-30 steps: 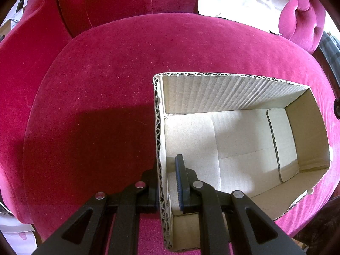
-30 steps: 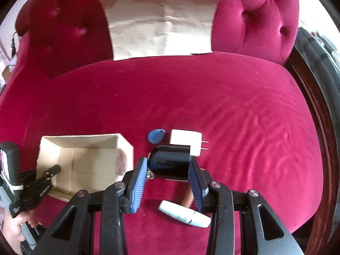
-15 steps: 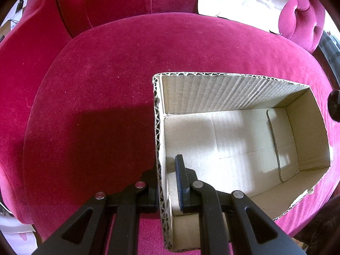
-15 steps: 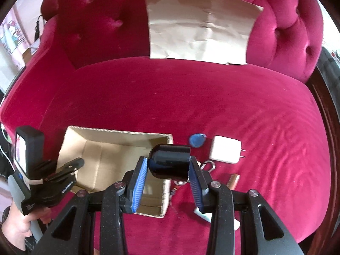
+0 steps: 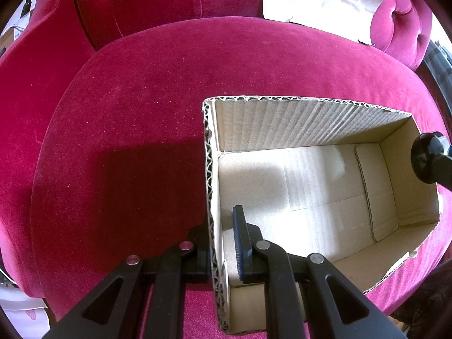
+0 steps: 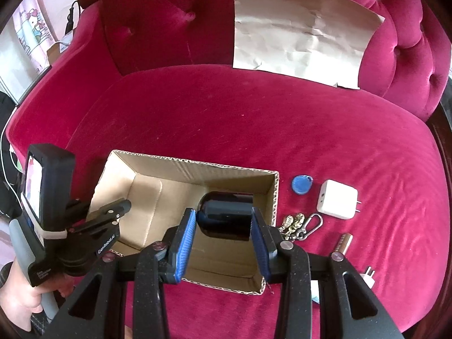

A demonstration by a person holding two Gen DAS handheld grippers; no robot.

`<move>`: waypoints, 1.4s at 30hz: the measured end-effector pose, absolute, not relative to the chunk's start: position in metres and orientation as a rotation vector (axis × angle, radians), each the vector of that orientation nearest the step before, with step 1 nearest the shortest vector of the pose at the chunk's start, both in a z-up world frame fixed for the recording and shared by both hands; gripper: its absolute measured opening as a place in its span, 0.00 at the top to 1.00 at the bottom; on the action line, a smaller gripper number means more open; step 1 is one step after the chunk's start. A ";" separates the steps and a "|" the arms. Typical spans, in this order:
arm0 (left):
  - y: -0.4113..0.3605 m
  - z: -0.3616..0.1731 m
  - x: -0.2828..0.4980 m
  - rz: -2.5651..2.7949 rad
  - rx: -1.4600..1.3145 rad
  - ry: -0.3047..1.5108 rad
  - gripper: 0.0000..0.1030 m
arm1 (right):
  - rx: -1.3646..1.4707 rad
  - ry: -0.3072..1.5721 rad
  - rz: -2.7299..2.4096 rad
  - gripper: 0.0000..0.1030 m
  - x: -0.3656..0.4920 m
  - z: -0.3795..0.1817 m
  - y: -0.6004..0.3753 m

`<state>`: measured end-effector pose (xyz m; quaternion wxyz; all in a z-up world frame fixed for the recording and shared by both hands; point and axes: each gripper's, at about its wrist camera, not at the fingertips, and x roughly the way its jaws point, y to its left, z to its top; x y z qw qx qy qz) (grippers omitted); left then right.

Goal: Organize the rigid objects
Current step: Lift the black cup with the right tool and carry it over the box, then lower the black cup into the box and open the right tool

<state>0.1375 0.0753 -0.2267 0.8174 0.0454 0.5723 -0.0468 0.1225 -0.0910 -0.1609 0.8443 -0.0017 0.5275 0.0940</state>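
An open cardboard box (image 6: 243,173) sits on the red velvet sofa seat; it also shows in the left wrist view (image 5: 310,118), its floor bare. My right gripper (image 6: 223,228) is shut on a black cylinder (image 6: 226,220) and holds it over the box's right end; the cylinder shows at the right edge of the left wrist view (image 5: 426,159). My left gripper (image 5: 223,226) is shut on the box's left wall (image 5: 210,197), one finger outside and one inside; it also shows in the right wrist view (image 6: 121,206).
On the seat right of the box lie a blue key fob (image 6: 301,185), a white charger (image 6: 337,199), a key ring with carabiner (image 6: 301,224), a small battery (image 6: 344,241) and another white plug (image 6: 368,276). A brown paper sheet (image 6: 302,28) leans on the backrest.
My right gripper has carried the black cylinder left, from above the loose items to over the box's right end. My left gripper has kept its hold on the box wall.
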 end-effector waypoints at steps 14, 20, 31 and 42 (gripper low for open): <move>0.075 -0.227 0.137 -0.099 0.097 1.220 0.88 | -0.015 1.113 0.216 0.60 0.126 -0.170 -0.081; 0.076 -0.227 0.138 -0.099 0.095 1.219 0.88 | -0.016 1.119 0.229 0.59 0.126 -0.174 -0.079; 0.075 -0.228 0.139 -0.099 0.099 1.218 0.88 | -0.043 1.065 0.203 0.06 0.126 -0.170 -0.076; 0.075 -0.228 0.138 -0.098 0.099 1.218 0.88 | -0.034 1.077 0.187 0.00 0.127 -0.171 -0.081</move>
